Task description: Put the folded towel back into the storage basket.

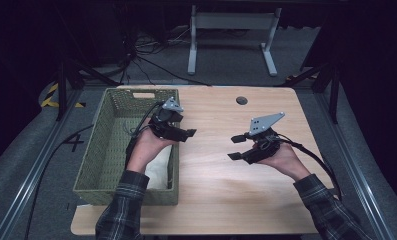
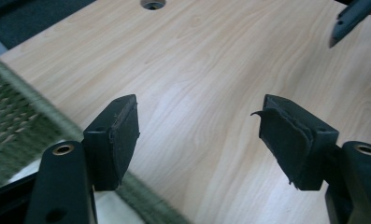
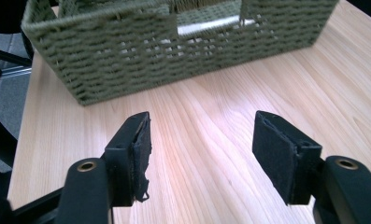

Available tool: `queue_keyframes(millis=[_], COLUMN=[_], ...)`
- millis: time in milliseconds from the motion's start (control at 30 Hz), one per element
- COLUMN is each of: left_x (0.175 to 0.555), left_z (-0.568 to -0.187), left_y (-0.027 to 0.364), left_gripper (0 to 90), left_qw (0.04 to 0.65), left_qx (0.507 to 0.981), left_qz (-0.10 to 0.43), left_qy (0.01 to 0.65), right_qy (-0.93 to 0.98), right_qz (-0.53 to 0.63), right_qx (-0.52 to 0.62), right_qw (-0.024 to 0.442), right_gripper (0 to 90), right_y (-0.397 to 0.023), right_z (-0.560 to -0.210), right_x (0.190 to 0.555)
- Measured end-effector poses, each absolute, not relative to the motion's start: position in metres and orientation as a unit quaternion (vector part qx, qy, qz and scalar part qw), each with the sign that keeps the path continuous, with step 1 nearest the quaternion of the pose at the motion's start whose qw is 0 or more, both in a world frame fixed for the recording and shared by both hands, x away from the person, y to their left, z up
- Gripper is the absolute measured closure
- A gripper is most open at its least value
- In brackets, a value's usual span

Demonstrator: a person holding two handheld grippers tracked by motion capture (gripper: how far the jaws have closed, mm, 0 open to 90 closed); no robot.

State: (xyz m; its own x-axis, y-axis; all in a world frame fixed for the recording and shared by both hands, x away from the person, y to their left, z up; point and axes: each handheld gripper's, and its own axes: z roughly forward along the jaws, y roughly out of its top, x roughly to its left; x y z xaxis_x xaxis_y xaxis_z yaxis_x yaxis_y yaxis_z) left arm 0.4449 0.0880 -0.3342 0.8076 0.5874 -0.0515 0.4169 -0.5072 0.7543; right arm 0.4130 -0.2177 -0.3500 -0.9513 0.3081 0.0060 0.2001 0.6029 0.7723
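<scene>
With both sets of jaws standing apart and empty, the work sits at the woven basket (image 1: 117,150) on the counter's left side.

The left gripper (image 1: 186,134) hangs just past the basket's right wall, over bare counter (image 1: 221,185); in the left gripper view the green rim (image 2: 57,119) runs directly beneath its jaws, which grip nothing, a placement consistent with a load set down inside. A pale item (image 1: 158,172) lies in the basket's near end, too indistinct to identify. The right gripper (image 1: 236,147) is held well apart toward the counter's middle, aimed at the basket wall (image 3: 127,65), its jaws likewise parted over bare wood, probably kept clear of the other hand.
</scene>
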Motion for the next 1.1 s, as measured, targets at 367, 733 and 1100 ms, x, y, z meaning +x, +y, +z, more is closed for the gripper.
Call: queue_keyframes(millis=[367,733,1100], left_x=[0.409,0.385,0.368], left_z=[-0.338,-0.371,-0.408], left_y=[0.044,-0.006,-0.035], left_gripper=[27.6,25.1,24.7], left_qw=[0.374,0.36,0.339], left_qx=[0.878,0.894,0.91], left_qz=[0.115,0.087,0.082], left_qy=[0.277,0.253,0.226], right_qy=[0.892,0.892,0.899], right_qz=[0.417,0.407,0.383], right_qx=[0.164,0.188,0.202], right_qw=[0.065,0.058,0.058], right_gripper=[37.7,36.9,36.1], right_y=[-0.247,-0.275,-0.299], right_z=[-0.365,-0.395,-0.419], right_x=[0.407,0.398,0.387])
